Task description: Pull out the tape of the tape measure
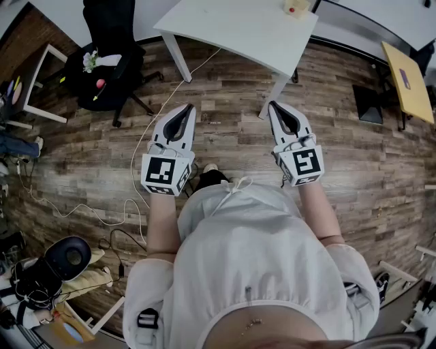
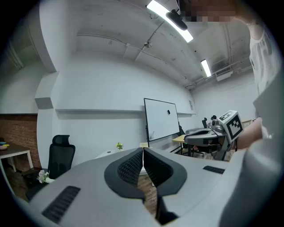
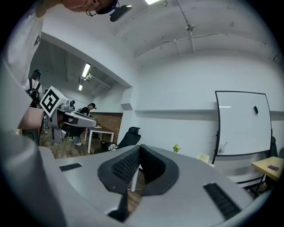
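Observation:
No tape measure can be made out for certain; a small yellow and red object [image 1: 294,8] sits at the far edge of the white table [image 1: 231,31]. In the head view my left gripper [image 1: 182,112] and right gripper [image 1: 281,109] are held side by side over the wood floor, pointing toward the table. Both are shut with nothing between their jaws. In the left gripper view the left gripper [image 2: 143,153] has its ribbed pads pressed together. The right gripper [image 3: 140,150] looks the same in its own view. Each gripper shows in the other's view: the right gripper [image 2: 208,135] and the left gripper [image 3: 73,116].
A black office chair [image 1: 112,61] stands left of the table, a white side table [image 1: 41,82] further left. A white cable [image 1: 139,146] runs across the floor. A yellow-topped table [image 1: 407,82] is at the far right. A whiteboard [image 2: 162,119] stands beyond the table.

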Available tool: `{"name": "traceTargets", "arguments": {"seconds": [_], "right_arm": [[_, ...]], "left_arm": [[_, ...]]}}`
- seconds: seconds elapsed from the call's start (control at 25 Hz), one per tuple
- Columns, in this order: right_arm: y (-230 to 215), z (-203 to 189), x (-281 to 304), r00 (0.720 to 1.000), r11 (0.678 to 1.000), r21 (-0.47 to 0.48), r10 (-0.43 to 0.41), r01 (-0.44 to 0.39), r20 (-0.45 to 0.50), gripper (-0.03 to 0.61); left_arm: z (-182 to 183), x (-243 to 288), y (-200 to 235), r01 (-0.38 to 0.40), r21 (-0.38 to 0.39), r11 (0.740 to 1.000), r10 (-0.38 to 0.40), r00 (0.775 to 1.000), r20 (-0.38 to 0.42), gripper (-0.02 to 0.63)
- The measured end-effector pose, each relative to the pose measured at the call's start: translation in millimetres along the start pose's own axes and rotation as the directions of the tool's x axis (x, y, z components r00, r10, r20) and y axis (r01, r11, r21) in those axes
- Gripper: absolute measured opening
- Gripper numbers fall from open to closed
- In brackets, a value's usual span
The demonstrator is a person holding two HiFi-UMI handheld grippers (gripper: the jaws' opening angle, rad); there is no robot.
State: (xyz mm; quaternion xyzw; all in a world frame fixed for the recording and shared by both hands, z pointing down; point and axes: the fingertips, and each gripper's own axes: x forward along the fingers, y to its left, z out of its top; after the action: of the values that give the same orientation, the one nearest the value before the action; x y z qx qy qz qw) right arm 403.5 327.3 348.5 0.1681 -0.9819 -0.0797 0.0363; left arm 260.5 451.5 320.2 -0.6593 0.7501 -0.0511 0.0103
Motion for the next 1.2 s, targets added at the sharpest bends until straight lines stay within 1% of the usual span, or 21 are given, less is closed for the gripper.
{"name": "traceTargets", "arguments": {"seconds": [0.16,0.4,0.48,0.56,0.6,0.64,0.68,0.72,0.8,0.92,1.04,1.2], "right_arm": [[0.9,0.8,1.2,1.000,1.000,0.005,0.006,-0.006,0.007,0.000],[-3.0,-2.6,4.0,1.000,0.999,0.036,0.006,-0.006,0.007,0.001],[-6.4,-4.6,7.4,1.000,0.998,0.063,-0.004,0.003,0.013,0.003],[-13.6,-7.9,11.8,0.999,0.996,0.086,-0.034,0.033,0.012,-0.003],[-17.1,-9.6,14.5,0.999,0.994,0.096,-0.044,0.042,0.014,0.079],[-19.8,-11.0,17.7,0.999,0.993,0.110,-0.045,0.043,0.018,0.189],[-22.1,-12.4,21.8,0.999,0.991,0.125,-0.043,0.040,0.022,0.294],[-24.8,-13.7,26.5,0.999,0.990,0.134,-0.045,0.042,0.021,0.338],[-30.2,-16.2,37.7,0.998,0.990,0.128,-0.055,0.053,0.014,0.368],[-33.8,-18.6,56.9,0.998,0.991,0.124,-0.056,0.055,0.005,0.376],[-33.4,-23.8,83.3,0.998,0.990,0.128,-0.054,0.055,-0.008,0.376],[-40.8,-30.9,130.1,0.996,0.989,0.126,-0.078,0.082,-0.037,0.377]], "left_arm": [[4.6,-3.1,3.7,-0.018,0.002,1.000,0.018,1.000,0.018,0.023],[3.2,0.1,3.2,-0.015,0.002,1.000,0.015,1.000,0.004,0.023],[-1.0,3.4,6.1,-0.018,-0.010,1.000,0.018,1.000,-0.007,0.023],[-7.7,9.4,12.3,-0.036,-0.038,0.999,0.035,0.999,-0.022,0.026],[-11.4,13.1,15.8,-0.046,-0.052,0.998,0.044,0.999,-0.029,0.117],[-14.9,16.6,19.0,-0.053,-0.061,0.997,0.051,0.998,-0.037,0.305],[-18.1,19.5,22.2,-0.059,-0.059,0.997,0.056,0.997,-0.049,0.356],[-21.0,22.0,25.7,-0.064,-0.050,0.997,0.061,0.996,-0.062,0.356],[-25.3,28.0,33.3,-0.068,-0.033,0.997,0.065,0.994,-0.083,0.357],[-27.7,37.5,48.3,-0.068,-0.027,0.997,0.066,0.994,-0.092,0.356],[-32.3,49.6,72.2,-0.071,-0.020,0.997,0.069,0.993,-0.093,0.356],[-41.3,82.2,112.5,-0.036,-0.031,0.999,0.033,0.995,-0.097,0.356]]}}
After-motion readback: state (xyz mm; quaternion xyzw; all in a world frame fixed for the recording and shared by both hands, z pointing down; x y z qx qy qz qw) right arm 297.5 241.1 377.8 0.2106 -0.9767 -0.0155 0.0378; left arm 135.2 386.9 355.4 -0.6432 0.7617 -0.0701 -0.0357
